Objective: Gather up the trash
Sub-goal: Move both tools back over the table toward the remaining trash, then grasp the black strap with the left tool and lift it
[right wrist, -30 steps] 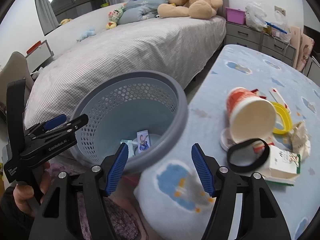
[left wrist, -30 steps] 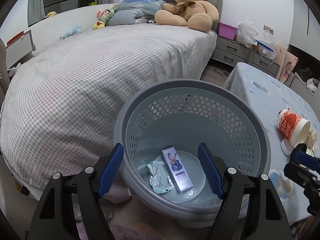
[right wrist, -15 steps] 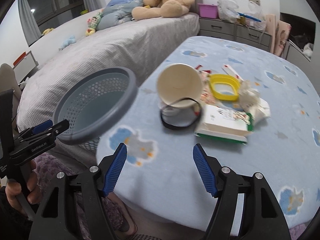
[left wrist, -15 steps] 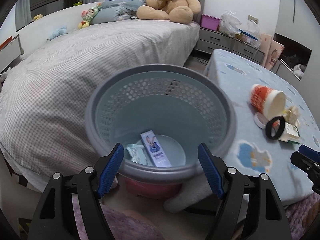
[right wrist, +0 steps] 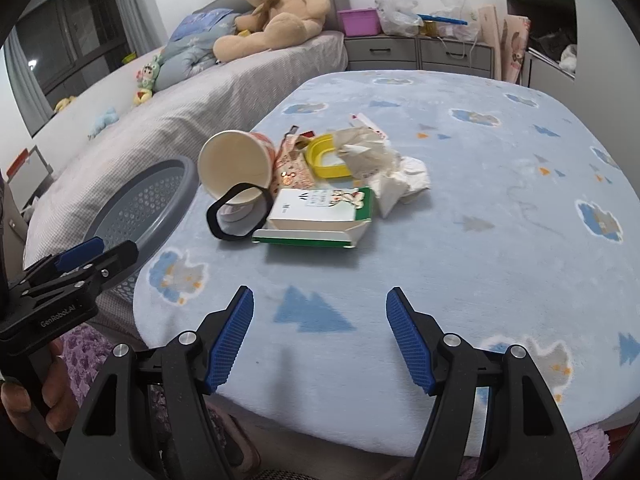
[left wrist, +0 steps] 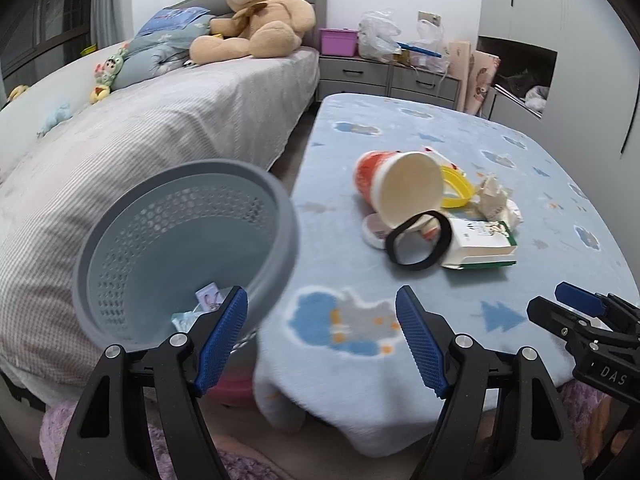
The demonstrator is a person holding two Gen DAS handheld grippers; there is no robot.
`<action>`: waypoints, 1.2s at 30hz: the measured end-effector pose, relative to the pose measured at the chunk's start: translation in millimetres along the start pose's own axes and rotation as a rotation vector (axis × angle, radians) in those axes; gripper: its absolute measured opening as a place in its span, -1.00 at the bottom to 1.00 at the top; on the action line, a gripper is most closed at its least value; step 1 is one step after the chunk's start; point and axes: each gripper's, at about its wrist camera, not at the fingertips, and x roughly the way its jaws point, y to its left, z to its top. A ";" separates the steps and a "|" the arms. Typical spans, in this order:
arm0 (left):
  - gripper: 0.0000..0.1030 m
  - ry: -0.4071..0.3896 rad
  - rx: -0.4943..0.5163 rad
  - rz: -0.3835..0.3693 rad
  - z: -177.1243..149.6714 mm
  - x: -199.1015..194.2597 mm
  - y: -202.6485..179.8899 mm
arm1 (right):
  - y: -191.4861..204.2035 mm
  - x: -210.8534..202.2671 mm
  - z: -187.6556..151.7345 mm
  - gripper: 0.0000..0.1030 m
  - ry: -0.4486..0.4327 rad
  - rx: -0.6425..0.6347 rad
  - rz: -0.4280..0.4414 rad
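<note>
A trash pile lies on the blue table (right wrist: 500,216): a tipped red paper cup (right wrist: 236,170), a black ring (right wrist: 236,216), a green and white carton (right wrist: 320,216), a yellow ring (right wrist: 324,156) and crumpled tissue (right wrist: 392,176). The pile also shows in the left wrist view, with the cup (left wrist: 400,186) and the carton (left wrist: 480,242). The grey perforated basket (left wrist: 184,248) stands left of the table with a small box and a wrapper inside. My left gripper (left wrist: 322,340) is open and empty over the table's near edge. My right gripper (right wrist: 320,338) is open and empty, short of the pile.
A bed (left wrist: 140,128) with a teddy bear (left wrist: 256,16) and soft toys lies behind the basket. Grey drawers (right wrist: 420,54) with bags stand at the back wall. A purple rug (right wrist: 80,356) lies on the floor under the table's near edge.
Both grippers have swung right, away from the basket and toward the table. The trash pile now sits ahead of both. Both stay open and empty.
</note>
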 end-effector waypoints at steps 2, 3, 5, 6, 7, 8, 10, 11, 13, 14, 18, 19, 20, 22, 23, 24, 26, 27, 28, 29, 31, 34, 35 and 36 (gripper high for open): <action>0.42 0.005 0.007 -0.001 2.5 5.3 -11.2 | -8.3 -1.2 -1.1 0.31 -0.007 0.016 0.009; 0.42 0.010 0.007 -0.002 5.1 8.7 -14.2 | -11.2 -1.7 -2.0 0.31 -0.010 0.021 0.011; 0.42 0.023 0.003 -0.001 8.9 18.3 -21.4 | -16.8 -2.4 -4.2 0.31 -0.016 0.024 0.012; 0.42 0.028 0.000 0.000 10.5 21.6 -23.0 | -19.3 -2.7 -5.1 0.31 -0.019 0.027 0.012; 0.42 0.034 -0.004 0.003 11.8 26.4 -25.2 | -22.0 -2.6 -5.8 0.31 -0.020 0.033 0.016; 0.42 0.041 -0.008 0.005 12.8 30.8 -26.9 | -24.7 -2.2 -6.5 0.31 -0.019 0.040 0.022; 0.42 0.053 -0.010 0.013 15.3 39.3 -30.5 | -29.8 -1.7 -7.6 0.31 -0.018 0.053 0.033; 0.42 0.058 -0.007 0.025 16.3 43.6 -32.7 | -31.7 -1.2 -7.9 0.31 -0.018 0.058 0.036; 0.42 0.066 -0.006 0.037 16.8 49.5 -35.8 | -36.6 -0.3 -8.4 0.31 -0.016 0.071 0.049; 0.42 0.070 -0.011 0.040 17.4 52.0 -36.1 | -38.2 0.2 -8.4 0.31 -0.016 0.075 0.053; 0.42 0.070 -0.015 0.065 21.9 60.6 -39.3 | -44.5 2.7 -7.8 0.31 -0.014 0.095 0.065; 0.42 0.069 -0.012 0.073 23.2 62.6 -40.4 | -46.2 3.4 -7.7 0.31 -0.014 0.100 0.067; 0.42 0.069 -0.012 0.078 24.6 64.5 -41.2 | -47.7 4.1 -7.9 0.31 -0.013 0.105 0.070; 0.42 0.068 -0.015 0.086 27.2 68.2 -41.6 | -49.0 5.0 -8.7 0.31 -0.011 0.109 0.072; 0.42 0.070 -0.017 0.089 28.1 70.2 -41.7 | -49.5 4.9 -8.9 0.31 -0.011 0.110 0.075; 0.42 0.071 -0.019 0.091 28.6 71.7 -41.6 | -49.5 4.3 -9.2 0.31 -0.012 0.109 0.076; 0.41 0.072 -0.023 0.092 29.8 74.2 -42.0 | -49.9 3.5 -9.8 0.31 -0.015 0.105 0.076; 0.39 0.071 -0.022 0.090 30.8 75.0 -42.1 | -49.9 3.1 -10.3 0.31 -0.015 0.104 0.076; 0.33 0.070 -0.018 0.091 31.2 76.0 -43.4 | -50.3 3.4 -10.9 0.31 -0.015 0.104 0.076; 0.25 0.072 -0.015 0.091 31.3 77.2 -44.2 | -50.6 3.7 -10.9 0.31 -0.013 0.104 0.076; 0.15 0.080 -0.013 0.088 31.5 79.5 -44.8 | -51.0 3.7 -10.8 0.31 -0.012 0.105 0.075; -0.03 0.091 -0.015 0.075 30.8 82.0 -45.7 | -51.0 4.1 -10.4 0.31 -0.012 0.107 0.072; -0.12 0.095 -0.016 0.071 30.2 82.5 -46.1 | -50.6 4.5 -10.3 0.31 -0.012 0.107 0.071; -0.18 0.098 -0.017 0.067 29.8 82.7 -46.0 | -50.3 4.8 -10.5 0.31 -0.011 0.106 0.070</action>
